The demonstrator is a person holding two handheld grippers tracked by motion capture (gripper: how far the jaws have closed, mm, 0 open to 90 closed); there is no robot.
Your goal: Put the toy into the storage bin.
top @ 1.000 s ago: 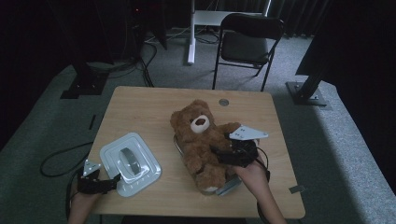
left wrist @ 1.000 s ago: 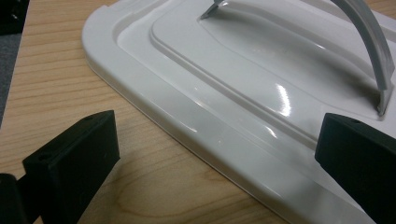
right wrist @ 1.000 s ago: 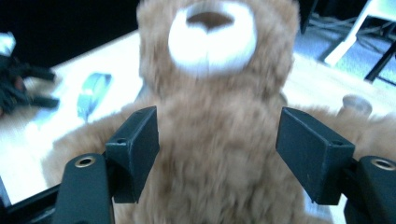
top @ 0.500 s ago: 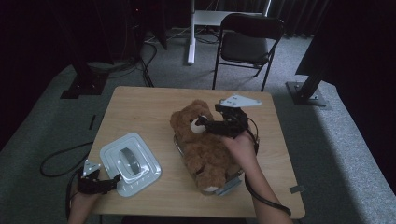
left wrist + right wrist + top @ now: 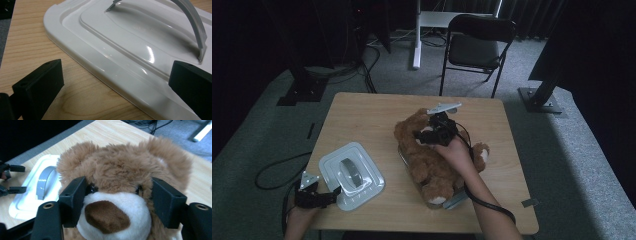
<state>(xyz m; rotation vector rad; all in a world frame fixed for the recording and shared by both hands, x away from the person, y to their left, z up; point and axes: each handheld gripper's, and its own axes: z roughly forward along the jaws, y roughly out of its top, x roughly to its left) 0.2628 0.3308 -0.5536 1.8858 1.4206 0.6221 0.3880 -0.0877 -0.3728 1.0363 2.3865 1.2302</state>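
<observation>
Teddy bear: brown plush, lying on its back on the right half of the counter, head toward the far side, feet toward the near edge; it rests in a clear container whose corner shows by its near foot.
Bear's face: in the right gripper view the white muzzle with its brown nose sits between the two black jaws.
Right gripper: over the bear's head, held by the person's right hand; its jaws have just been closing and now flank the muzzle at eye level, one on each side, touching the fur, whether they press I cannot tell.
White lid: flat on the near left of the counter, grey arched handle on top, well apart from the bear.
Left gripper: at the lid's near left edge, low over the counter; jaws wide, one on either side of the lid's rim, not pinching it.
</observation>
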